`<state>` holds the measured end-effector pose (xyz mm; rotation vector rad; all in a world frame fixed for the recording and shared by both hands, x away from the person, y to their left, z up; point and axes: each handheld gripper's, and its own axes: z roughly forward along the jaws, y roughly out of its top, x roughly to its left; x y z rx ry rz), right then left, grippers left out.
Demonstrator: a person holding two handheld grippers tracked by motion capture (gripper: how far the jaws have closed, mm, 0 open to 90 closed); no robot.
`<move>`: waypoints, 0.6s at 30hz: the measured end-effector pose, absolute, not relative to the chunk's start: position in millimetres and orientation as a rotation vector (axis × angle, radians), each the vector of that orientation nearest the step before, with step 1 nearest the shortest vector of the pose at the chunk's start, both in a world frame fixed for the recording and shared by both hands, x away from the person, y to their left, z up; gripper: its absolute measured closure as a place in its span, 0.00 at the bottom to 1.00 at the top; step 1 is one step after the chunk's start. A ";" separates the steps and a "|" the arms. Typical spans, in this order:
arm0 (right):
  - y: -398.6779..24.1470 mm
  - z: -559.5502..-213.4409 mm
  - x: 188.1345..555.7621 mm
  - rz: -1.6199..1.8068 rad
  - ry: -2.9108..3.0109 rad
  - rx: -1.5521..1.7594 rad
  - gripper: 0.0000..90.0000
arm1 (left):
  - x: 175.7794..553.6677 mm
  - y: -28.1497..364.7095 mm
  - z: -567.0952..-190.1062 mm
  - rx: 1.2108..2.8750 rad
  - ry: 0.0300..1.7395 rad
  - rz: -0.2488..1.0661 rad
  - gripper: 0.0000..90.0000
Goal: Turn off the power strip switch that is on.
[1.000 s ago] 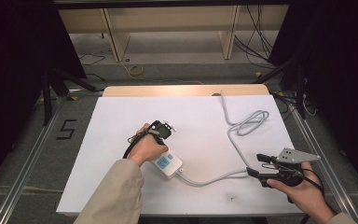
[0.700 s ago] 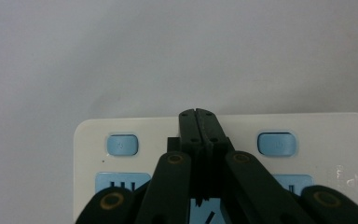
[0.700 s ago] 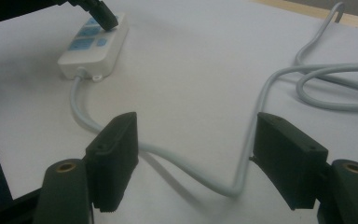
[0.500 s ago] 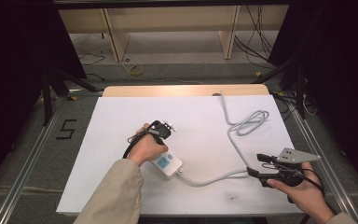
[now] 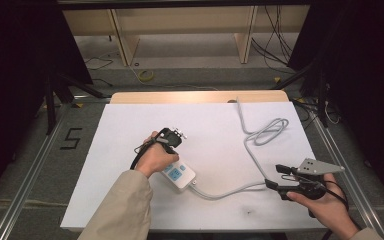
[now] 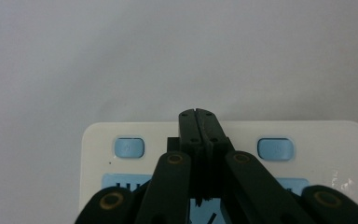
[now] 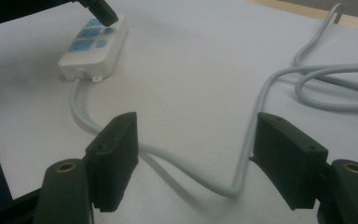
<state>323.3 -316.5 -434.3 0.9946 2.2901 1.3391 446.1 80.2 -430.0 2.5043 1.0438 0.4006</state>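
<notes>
Nothing has shifted over the last second: the left gripper [image 5: 176,138], jaws together, presses the white plastic power strip [image 5: 179,174] near centre, while the right gripper [image 7: 193,163] straddles its grey cable [image 7: 186,169] wide apart, so the press looks ongoing

**Lying and standing around the work**

Covering the tabletop: a white sheet [image 5: 130,150], with a strip of bare wooden table edge [image 5: 180,96] showing at the far side. Running along both sides: metal rails [image 5: 25,190]. Sitting on the grey floor at the left: a black mark shaped like a 5 [image 5: 71,138]. Standing beyond: pale wooden shelf legs [image 5: 120,37]. Trailing over the floor: dark cables [image 5: 275,45] and a yellow-green coil [image 5: 146,76].
</notes>
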 end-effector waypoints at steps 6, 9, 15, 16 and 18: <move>-316.9 -434.2 323.3 1.339 2.290 0.993 0.35 | 444.2 86.1 -424.0 2.448 1.025 0.425 0.90; -316.8 -434.2 323.3 1.340 2.289 0.992 0.35 | 442.8 88.3 -420.5 2.411 1.020 0.449 0.87; -317.0 -434.1 323.3 1.339 2.291 0.991 0.35 | 440.5 91.1 -415.5 2.350 1.007 0.465 0.71; -317.1 -434.1 323.3 1.339 2.291 0.991 0.35 | 440.4 91.4 -415.1 2.336 1.009 0.462 0.68; -317.2 -434.0 323.2 1.339 2.291 0.993 0.35 | 440.1 93.2 -413.3 2.313 1.000 0.460 0.62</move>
